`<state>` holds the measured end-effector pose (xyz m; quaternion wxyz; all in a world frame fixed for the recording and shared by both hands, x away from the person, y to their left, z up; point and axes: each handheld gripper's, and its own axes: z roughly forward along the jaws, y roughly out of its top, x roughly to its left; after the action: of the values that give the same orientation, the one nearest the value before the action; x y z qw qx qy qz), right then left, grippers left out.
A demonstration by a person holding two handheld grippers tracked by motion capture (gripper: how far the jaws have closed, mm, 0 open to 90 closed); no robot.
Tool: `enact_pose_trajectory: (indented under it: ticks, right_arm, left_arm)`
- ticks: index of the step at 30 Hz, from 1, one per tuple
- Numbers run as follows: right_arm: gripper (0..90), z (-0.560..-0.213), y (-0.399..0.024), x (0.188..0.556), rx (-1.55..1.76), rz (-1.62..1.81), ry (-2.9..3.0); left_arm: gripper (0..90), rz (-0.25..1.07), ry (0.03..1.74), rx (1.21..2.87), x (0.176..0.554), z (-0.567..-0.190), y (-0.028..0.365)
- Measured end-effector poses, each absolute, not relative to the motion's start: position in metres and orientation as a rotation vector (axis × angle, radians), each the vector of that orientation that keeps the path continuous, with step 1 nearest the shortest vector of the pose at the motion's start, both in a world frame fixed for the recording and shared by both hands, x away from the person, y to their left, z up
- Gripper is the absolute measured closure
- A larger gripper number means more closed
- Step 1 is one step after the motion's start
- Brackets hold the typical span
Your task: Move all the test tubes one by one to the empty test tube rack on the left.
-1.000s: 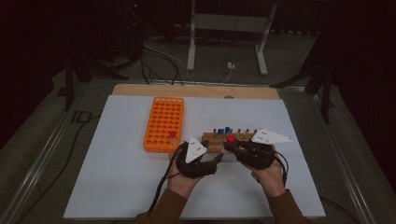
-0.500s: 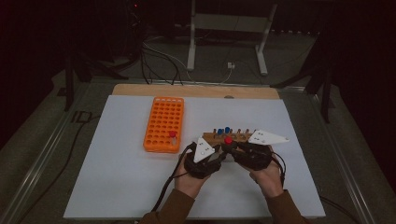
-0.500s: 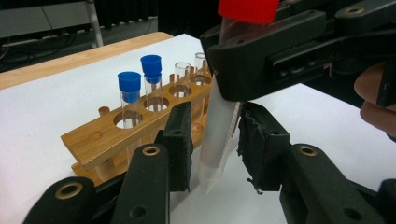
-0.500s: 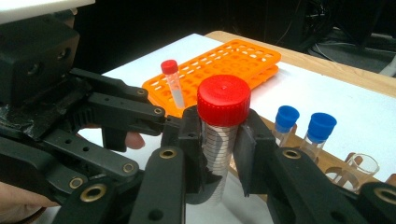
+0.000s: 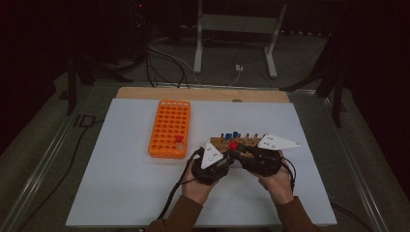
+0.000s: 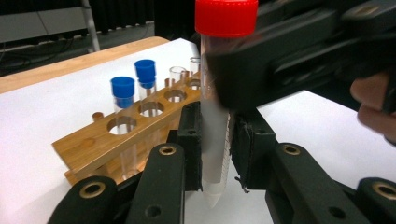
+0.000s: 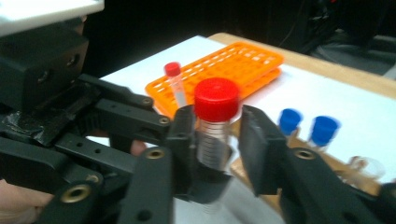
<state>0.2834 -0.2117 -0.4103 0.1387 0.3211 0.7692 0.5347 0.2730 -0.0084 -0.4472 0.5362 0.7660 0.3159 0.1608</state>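
A clear tube with a red cap (image 6: pixel 215 154) stands upright just in front of the wooden rack (image 5: pixel 241 141). My left gripper (image 6: pixel 215 140) has just been closing, and its pads press on the tube's lower half. My right gripper (image 7: pixel 217 135) surrounds the same tube (image 7: pixel 216 99) below the cap. Its jaws have just been opening, and a gap shows beside the tube. In the high view the left gripper (image 5: pixel 227 155) and right gripper (image 5: pixel 241 153) meet at the tube (image 5: pixel 233 144). Two blue-capped tubes (image 6: pixel 123 88) sit in the wooden rack (image 6: pixel 116 140).
An orange tube rack (image 5: pixel 169 128) lies to the left on the white mat (image 5: pixel 121 193), with one red-capped tube (image 5: pixel 178 140) in its near corner. A wooden board edge (image 5: pixel 203 93) runs along the mat's far side. Cables trail from both grippers toward the person.
My left gripper slid right to the red-capped tube and closed on it. The right gripper stayed in place and its jaws loosened from the tube.
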Motion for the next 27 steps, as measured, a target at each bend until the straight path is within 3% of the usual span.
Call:
enact_pose_trajectory:
  ticks: [1,3,12,27]
  right_arm:
    - [52.1,-0.408,-0.218,0.285,0.927,1.557,2.208]
    - [50.2,-0.407,-0.221,0.285,0.933,1.571,2.195]
    - [23.8,-0.401,-0.239,0.288,0.992,1.556,2.113]
    - [8.0,-0.408,-0.253,0.295,1.048,1.556,2.077]
  left_arm:
    - [75.2,0.386,0.758,1.817,0.273,-0.447,-0.007]
    - [75.2,0.392,0.765,1.815,0.274,-0.446,-0.003]
    - [75.2,0.410,0.803,1.781,0.277,-0.443,0.018]
    - [75.2,0.461,0.819,1.762,0.284,-0.437,0.056]
